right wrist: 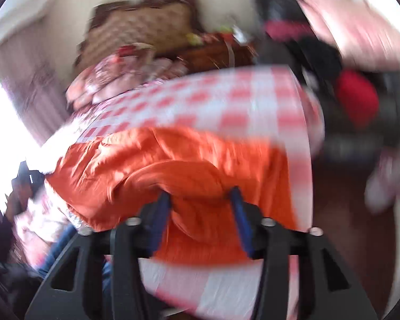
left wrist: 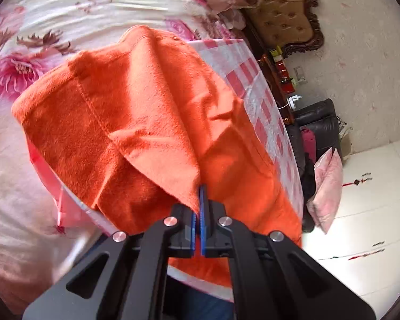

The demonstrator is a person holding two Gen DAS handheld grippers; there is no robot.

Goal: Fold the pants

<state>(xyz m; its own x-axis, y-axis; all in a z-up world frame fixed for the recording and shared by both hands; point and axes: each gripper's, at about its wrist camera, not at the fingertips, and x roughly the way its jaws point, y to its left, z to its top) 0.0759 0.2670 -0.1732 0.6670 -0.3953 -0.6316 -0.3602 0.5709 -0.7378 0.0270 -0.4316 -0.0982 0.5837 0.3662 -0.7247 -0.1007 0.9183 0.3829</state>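
Closest to the left wrist camera, the left tongs [left wrist: 199, 208] are pinched together on a corner of the orange pants [left wrist: 146, 122], with the cloth caught between the blue pads [left wrist: 203, 213]. From that corner the fabric rises in a lifted fold, and the rest of the pants spreads across a red-and-white checked cloth [left wrist: 253, 80] covering the desk. Beyond the desk lies a bed with a pink flowered sheet [left wrist: 40, 40]. A tufted brown headboard [left wrist: 282, 13] stands against the wall.

The right wrist view is heavily blurred. There the right tongs [right wrist: 200, 200] stand wide apart, one blue pad on each side of a bunched hump of the orange pants [right wrist: 189, 165]. The cloth sits between the pads, but they are not clamped on it. The checked cloth [right wrist: 226, 106] shows beyond the pants.
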